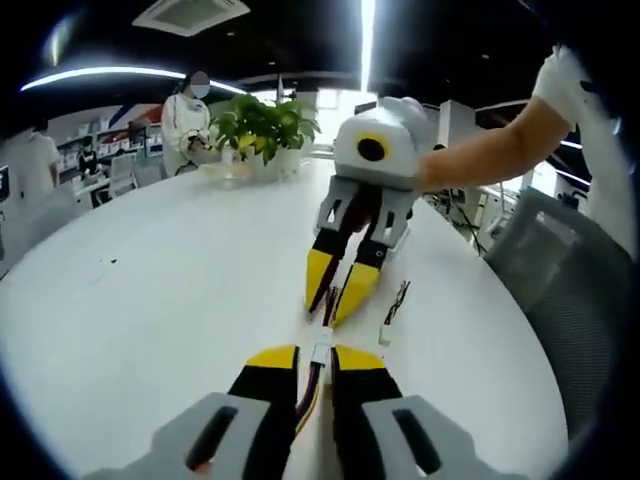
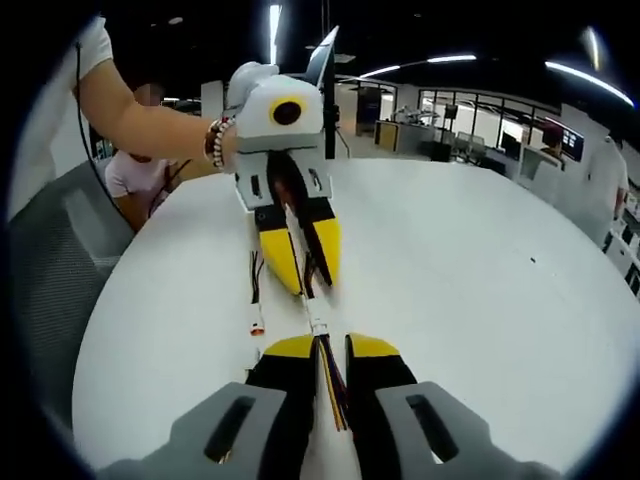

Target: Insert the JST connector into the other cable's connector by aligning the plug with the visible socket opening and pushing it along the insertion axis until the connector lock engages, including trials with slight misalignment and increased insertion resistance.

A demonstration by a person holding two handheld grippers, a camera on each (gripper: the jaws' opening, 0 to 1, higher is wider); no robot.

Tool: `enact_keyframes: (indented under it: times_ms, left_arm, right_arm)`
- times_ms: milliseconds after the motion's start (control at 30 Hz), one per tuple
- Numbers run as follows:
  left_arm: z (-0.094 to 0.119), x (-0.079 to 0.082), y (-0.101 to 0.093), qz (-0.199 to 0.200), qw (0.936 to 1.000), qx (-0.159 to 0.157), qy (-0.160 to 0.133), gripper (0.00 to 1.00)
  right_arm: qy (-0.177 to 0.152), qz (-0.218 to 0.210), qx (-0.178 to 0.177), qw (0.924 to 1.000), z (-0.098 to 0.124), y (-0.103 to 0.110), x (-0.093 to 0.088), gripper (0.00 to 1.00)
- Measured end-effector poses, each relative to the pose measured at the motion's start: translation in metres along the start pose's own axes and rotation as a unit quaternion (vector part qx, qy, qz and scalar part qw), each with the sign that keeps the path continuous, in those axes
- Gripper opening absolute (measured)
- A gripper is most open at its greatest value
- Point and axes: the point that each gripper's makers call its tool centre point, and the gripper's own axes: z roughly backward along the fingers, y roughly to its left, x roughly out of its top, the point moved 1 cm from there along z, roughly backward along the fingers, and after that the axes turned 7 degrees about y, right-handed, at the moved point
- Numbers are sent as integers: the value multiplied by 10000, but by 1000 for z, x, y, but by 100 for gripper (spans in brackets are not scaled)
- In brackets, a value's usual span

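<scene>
A big white round table [image 1: 150, 300] is seen in both views. In the left gripper view, a potted green plant [image 1: 262, 128] stands at the far side of the table, and a person in white [image 1: 187, 120] stands behind it. A grey chair [image 1: 575, 290] is seen at the right edge of the table.

In the left gripper view, the left gripper [image 1: 315, 362] rises from the bottom. Its yellow-tipped jaws are pressed together on a bunch of thin coloured wires [image 1: 312, 395]. At the end of these wires, just past the jaw tips, a small white connector [image 1: 321, 350] is seen. The right gripper [image 1: 337, 290] comes down from the other side, held by a bare arm [image 1: 490, 150]. Its jaws are closed on a second cable, and its tips are very near the white connector. It cannot be told if the two connectors are touching.

In the right gripper view, the right gripper [image 2: 331, 350] is clamped on dark and coloured wires [image 2: 332, 385]. A small white plug [image 2: 318, 326] sticks out past its tips. The left gripper [image 2: 305, 272] faces it, with its tips close to the plug.

A spare cable [image 1: 393, 312] lies flat on the table just beside the grippers. In the right gripper view it is seen as well [image 2: 256, 295], with a small connector at its end.
</scene>
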Motion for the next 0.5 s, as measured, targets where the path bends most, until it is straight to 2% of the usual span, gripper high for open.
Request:
enact_keyframes:
  times_ms: [67,233,500]
  left_arm:
    - [3,4,-4,26,9999,-13,-124,6]
    - [1,2,-16,-56,10000,-42,-50,6]
    - [-9,-15,-32,148,9998,-90,-34,7]
  right_arm:
    - [-50,-49,-36,10000,3,4,2,8]
    - [-120,-102,-43,9999,6,20,1,8]
    - [-10,-100,33,9999,5,43,-11,9]
